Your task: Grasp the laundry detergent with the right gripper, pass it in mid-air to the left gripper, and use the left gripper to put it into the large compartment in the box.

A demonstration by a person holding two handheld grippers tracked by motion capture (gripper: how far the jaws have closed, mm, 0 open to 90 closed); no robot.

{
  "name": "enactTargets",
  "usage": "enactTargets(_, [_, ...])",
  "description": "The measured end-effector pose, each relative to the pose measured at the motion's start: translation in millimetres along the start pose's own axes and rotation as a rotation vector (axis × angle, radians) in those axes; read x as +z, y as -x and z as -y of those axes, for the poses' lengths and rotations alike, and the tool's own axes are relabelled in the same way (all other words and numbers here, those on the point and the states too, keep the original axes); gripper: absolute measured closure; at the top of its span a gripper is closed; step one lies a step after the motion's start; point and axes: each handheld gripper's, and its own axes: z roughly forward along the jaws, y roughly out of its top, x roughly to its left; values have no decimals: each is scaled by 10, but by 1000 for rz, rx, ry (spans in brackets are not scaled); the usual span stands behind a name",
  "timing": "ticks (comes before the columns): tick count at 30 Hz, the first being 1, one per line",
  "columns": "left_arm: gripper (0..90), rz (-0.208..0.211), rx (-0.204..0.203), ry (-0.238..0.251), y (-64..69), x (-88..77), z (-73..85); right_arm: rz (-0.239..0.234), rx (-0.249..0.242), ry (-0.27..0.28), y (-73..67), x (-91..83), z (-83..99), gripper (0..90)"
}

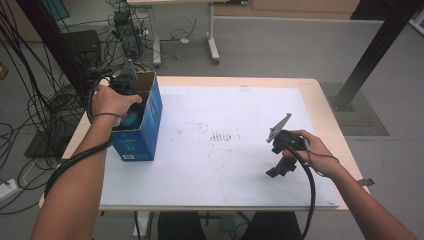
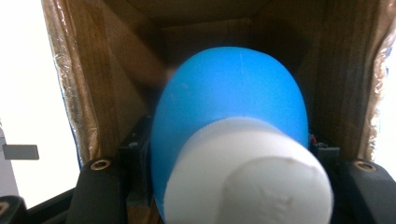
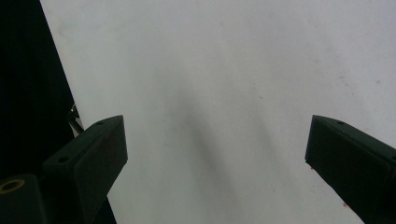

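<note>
right gripper: nearest to me, low on the right of the counter, pointing down at the bare white sheet. in the right gripper view its jaws stand wide apart with nothing between them.
left gripper: farther off, at the left edge of the counter, pushed down into the open top of the blue box. its jaws are clamped on the blue bulb, one black jaw at each flank of it.
blue bulb: a rounded blue thing with a white cap. in the left gripper view the cap end lies toward my gripper and the round end points away, deeper into the box. in the high view a bit of it shows at the box mouth under my left hand.
long axis: runs along the line of my left gripper, cap near, dome far, so it lines up with the depth of the box.
blue box: stands upright, brown card walls close round the bulb on every side i can see; whether the bulb touches the bottom i cannot tell.
which hand is nearer: the left one by far; the right gripper is well apart, across the sheet.
next move, my guess: it turns on that axis, straight along the box, in or out, without scraping the walls.
far side: floor with cables and a table leg beyond the counter.
</note>
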Motion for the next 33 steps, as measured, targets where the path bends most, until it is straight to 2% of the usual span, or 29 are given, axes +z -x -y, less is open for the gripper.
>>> enactTargets(33, [368, 7, -4, -19, -3, 5, -16, -3, -4, 0, -21, 10, -8, 53])
